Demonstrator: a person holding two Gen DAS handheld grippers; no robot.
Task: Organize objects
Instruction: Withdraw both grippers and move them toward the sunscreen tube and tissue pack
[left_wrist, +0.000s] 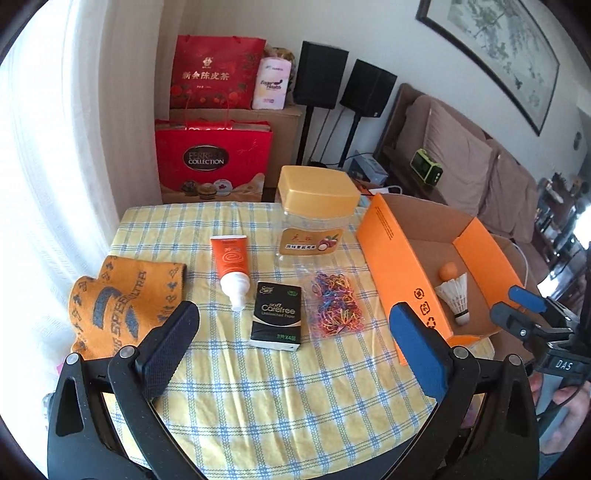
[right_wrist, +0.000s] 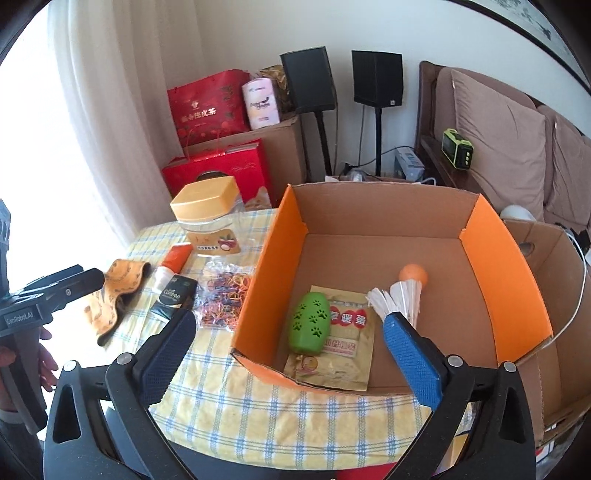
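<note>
On a round table (left_wrist: 258, 391) under a yellow-and-blue checked cloth: loose items at left, orange cardboard box (right_wrist: 509, 280) at right edge.

Left gripper (left_wrist: 293, 347): jaws spread wide, empty, poised above the cloth just short of a black tissue pack (left_wrist: 277, 316); one black pad and one blue pad visible.

Right gripper (right_wrist: 293, 350): jaws likewise wide apart, nothing between the pads, poised over the near rim of the box; blue pad overlapping the shuttlecock in view, contact not discernible.

Outside the box, on the cloth:
- orange patterned towel (left_wrist: 122, 299), folded, near the left edge;
- orange tube (left_wrist: 229, 267) with white cap, lying flat, cap toward the camera, just beside the tissue pack;
- clear bag of coloured rubber bands (left_wrist: 332, 304), flat, between tissue pack and box wall;
- clear jar (left_wrist: 314, 218) with yellow lid, upright, toward the far edge.

Inside the box, on its floor:
- white shuttlecock (right_wrist: 400, 297), on its side;
- small orange ball (right_wrist: 413, 275), just behind the shuttlecock;
- green oval object with paw-print cut-outs (right_wrist: 309, 323), partly resting on a flat yellow sachet (right_wrist: 338, 347).

Behind the table: red gift bags (left_wrist: 212, 162), two black speakers (left_wrist: 347, 83) on stands, brown sofa (left_wrist: 476, 158).
</note>
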